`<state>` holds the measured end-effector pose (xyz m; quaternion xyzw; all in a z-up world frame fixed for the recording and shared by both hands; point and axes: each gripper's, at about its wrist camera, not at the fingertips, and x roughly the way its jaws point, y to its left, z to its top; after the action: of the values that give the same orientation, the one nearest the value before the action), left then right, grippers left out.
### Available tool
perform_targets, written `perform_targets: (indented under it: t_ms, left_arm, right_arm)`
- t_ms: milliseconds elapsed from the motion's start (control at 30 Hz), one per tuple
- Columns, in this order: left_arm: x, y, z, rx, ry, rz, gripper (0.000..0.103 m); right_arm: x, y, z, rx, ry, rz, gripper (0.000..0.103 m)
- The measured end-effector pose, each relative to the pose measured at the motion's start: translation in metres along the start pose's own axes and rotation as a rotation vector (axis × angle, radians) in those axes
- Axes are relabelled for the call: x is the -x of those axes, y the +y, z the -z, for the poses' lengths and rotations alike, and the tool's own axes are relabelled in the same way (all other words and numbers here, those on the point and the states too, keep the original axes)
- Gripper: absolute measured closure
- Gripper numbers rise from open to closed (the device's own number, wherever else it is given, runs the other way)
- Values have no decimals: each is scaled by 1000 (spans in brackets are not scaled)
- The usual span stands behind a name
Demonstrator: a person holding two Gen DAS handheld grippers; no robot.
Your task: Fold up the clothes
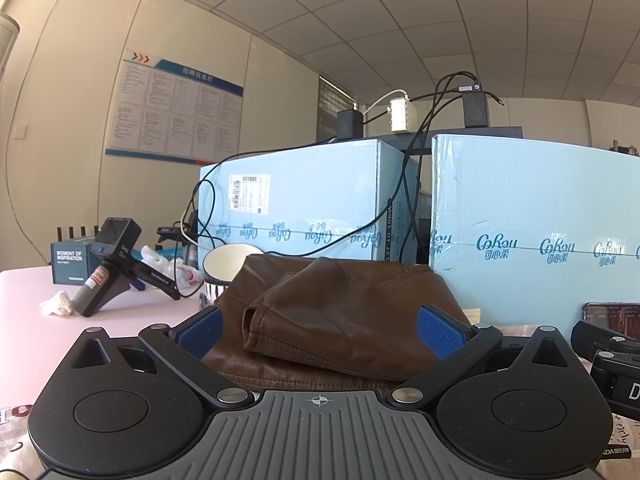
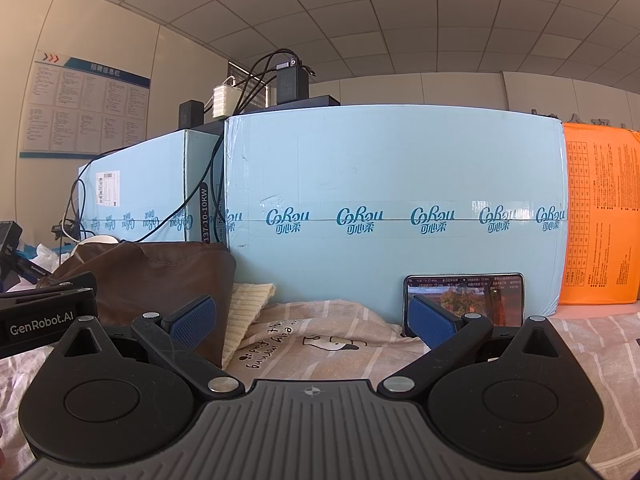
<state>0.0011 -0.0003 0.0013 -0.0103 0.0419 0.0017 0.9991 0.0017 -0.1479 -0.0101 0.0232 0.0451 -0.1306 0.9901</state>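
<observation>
A brown leather garment [image 1: 332, 312] lies folded in a heap on the table, right in front of my left gripper [image 1: 320, 330], which is open and empty with its blue pads on either side of the heap. The garment also shows at the left of the right wrist view [image 2: 160, 280]. My right gripper [image 2: 312, 320] is open and empty above a striped beige garment with a cartoon print [image 2: 320, 344]. A cream knitted piece [image 2: 248, 312] lies between the two garments.
Light blue cartons [image 2: 392, 208] form a wall close behind the clothes, with chargers and cables on top. An orange box [image 2: 600, 216] stands at the right. A phone [image 2: 468, 300] leans on the carton. A white bowl [image 1: 228, 260], a handheld device [image 1: 108, 264] and tissue lie left.
</observation>
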Motion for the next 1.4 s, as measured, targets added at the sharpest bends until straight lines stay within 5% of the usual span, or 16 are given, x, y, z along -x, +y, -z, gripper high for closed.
perform_targets:
  t_ms: [433, 833, 1133, 1400]
  left_arm:
    - [-1, 0, -1, 1, -8, 3, 0]
    - [14, 0, -1, -5, -45, -5, 0]
    - [7, 1, -1, 0, 56, 228, 0]
    - [22, 2, 0, 27, -17, 286, 0]
  right_arm:
    - [5, -1, 0, -9, -30, 2, 0]
    - [33, -11, -2, -72, -188, 15, 0]
    - [46, -19, -8, -109, -189, 50, 0]
    - [82, -37, -16, -151, -193, 122, 0]
